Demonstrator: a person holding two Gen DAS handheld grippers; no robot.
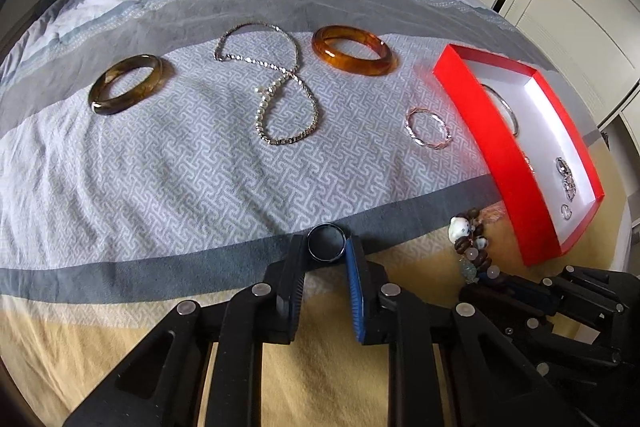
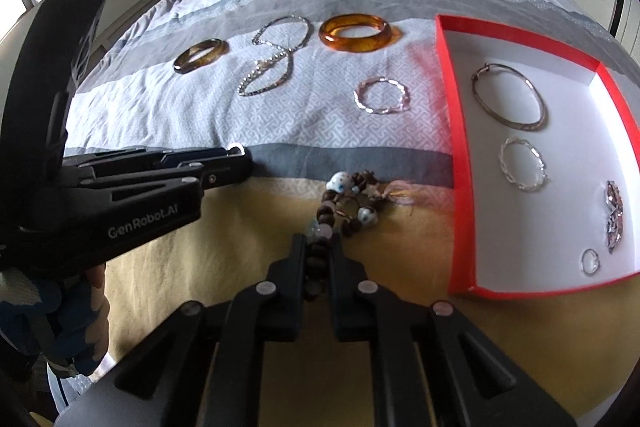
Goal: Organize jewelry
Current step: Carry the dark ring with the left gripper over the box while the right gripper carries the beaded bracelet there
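My left gripper (image 1: 326, 247) is shut on a dark metal ring (image 1: 326, 241), which lies on the grey stripe of the bedspread with a pad against each side. In the right wrist view the left gripper (image 2: 239, 155) reaches in from the left, the ring (image 2: 237, 148) at its tip. My right gripper (image 2: 318, 245) is shut on a brown beaded bracelet (image 2: 352, 205) with white ceramic beads, which lies on the yellow stripe. A red box (image 2: 460, 163) with a white floor sits to the right.
On the bedspread beyond lie an amber bangle (image 1: 354, 50), a dark olive bangle (image 1: 126, 83), a silver bead necklace (image 1: 276, 87) and a twisted silver bracelet (image 1: 427, 127). The box holds a thin silver bangle (image 2: 508, 95), a twisted bracelet (image 2: 522, 163), earrings (image 2: 614, 215) and a small ring (image 2: 591, 261).
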